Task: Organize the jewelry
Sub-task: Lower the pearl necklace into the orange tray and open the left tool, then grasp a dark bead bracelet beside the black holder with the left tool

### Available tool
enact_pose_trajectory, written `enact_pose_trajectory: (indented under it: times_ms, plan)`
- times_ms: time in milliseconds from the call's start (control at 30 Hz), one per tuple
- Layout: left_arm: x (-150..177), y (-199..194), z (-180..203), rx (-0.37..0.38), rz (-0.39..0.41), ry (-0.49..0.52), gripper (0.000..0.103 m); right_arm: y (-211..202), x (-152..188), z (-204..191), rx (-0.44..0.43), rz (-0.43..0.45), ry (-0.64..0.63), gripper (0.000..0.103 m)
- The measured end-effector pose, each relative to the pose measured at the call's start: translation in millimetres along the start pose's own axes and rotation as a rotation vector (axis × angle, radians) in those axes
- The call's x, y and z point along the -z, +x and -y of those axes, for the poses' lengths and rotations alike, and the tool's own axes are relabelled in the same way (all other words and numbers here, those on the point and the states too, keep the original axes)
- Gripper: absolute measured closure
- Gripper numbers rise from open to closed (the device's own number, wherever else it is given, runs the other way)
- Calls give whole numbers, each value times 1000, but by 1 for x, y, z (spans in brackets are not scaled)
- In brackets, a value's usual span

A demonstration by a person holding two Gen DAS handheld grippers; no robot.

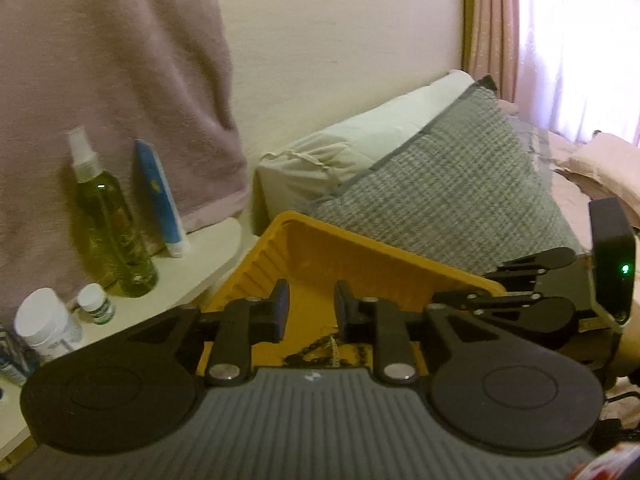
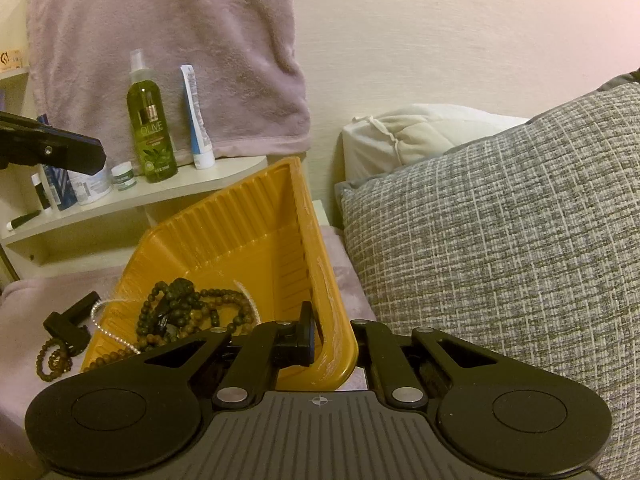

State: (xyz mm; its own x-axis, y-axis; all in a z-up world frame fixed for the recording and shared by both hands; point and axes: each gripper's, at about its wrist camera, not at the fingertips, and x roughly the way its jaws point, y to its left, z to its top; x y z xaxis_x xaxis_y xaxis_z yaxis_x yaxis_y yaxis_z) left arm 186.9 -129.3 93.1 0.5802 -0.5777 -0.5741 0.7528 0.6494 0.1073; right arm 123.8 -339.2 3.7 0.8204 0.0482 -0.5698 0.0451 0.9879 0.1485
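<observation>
Right tongs (image 2: 320, 340) clamped on near rim of yellow tray (image 2: 256, 220), tilting it | left tongs (image 1: 310, 308) narrowly parted, empty, above tray | beads (image 2: 188, 308) heaped in tray, bracelet (image 2: 52, 356) outside left | risk: slipped rim spills beads onto bed.

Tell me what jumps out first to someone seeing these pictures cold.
The orange tray, tipped up beside the grey cushion, with a tangle of dark bead necklaces piled in it. The right gripper is shut on the tray's rim; the left gripper hangs open above the tray. Behind, a green olive spray bottle stands on a shelf.
</observation>
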Motion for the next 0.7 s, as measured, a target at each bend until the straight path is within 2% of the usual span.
enact_pose_trajectory:
  times_ms: [133,300,500,600,700]
  plan:
    - [7,-13,-14,-51,17,-46,81,0,0,0,-1,1,1,97]
    - [27,-35,-36,-165,26,-107,81,1,0,0,0,0,1,97]
    - [67,-54,-61,-334,1,-188,80,1,0,1,-1,2,2,97]
    - [91,-59,-68,-397,-27,-222,80,0,0,1,1,1,1,97]
    - [119,-61,-72,-428,-56,-269,80,0,0,1,0,-2,-1,97]
